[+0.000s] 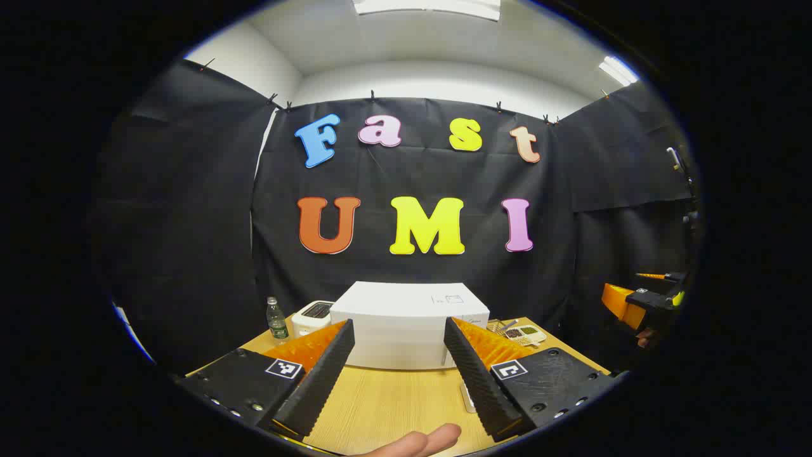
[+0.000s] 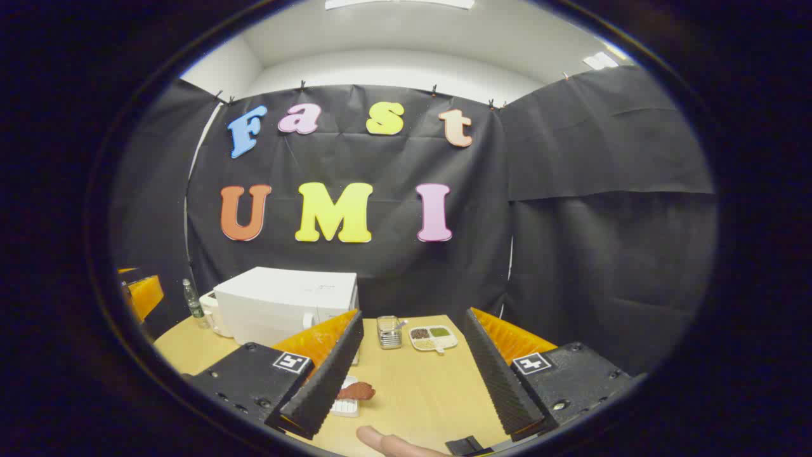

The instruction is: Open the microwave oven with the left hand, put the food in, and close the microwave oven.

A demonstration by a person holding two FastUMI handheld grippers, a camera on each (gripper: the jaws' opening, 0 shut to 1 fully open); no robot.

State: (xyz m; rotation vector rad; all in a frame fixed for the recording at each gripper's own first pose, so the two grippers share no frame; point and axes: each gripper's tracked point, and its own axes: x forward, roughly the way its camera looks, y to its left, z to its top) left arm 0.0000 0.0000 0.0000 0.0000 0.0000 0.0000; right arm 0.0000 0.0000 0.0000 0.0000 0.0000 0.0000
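The white microwave [image 1: 406, 324] stands at the back of the wooden table [image 1: 387, 406], its door shut. My left gripper [image 1: 399, 322] hovers above the table in front of it, open, nothing between its fingers. In the right gripper view the microwave [image 2: 285, 304] is at the left. A reddish-brown piece of food [image 2: 358, 390] lies on a small white plate [image 2: 346, 406] beside my inner finger. My right gripper [image 2: 413, 313] is open and empty above the table [image 2: 419, 387]. The right gripper [image 1: 634, 301] also shows at the far right, and the left gripper [image 2: 143, 295] at the far left.
A small bottle [image 1: 276, 318] and a white appliance [image 1: 312, 315] stand left of the microwave. Right of it are a metal holder [image 2: 389, 331] and a divided dish of condiments [image 2: 433, 337]. A fingertip of the holding hand [image 1: 419, 441] shows at the bottom.
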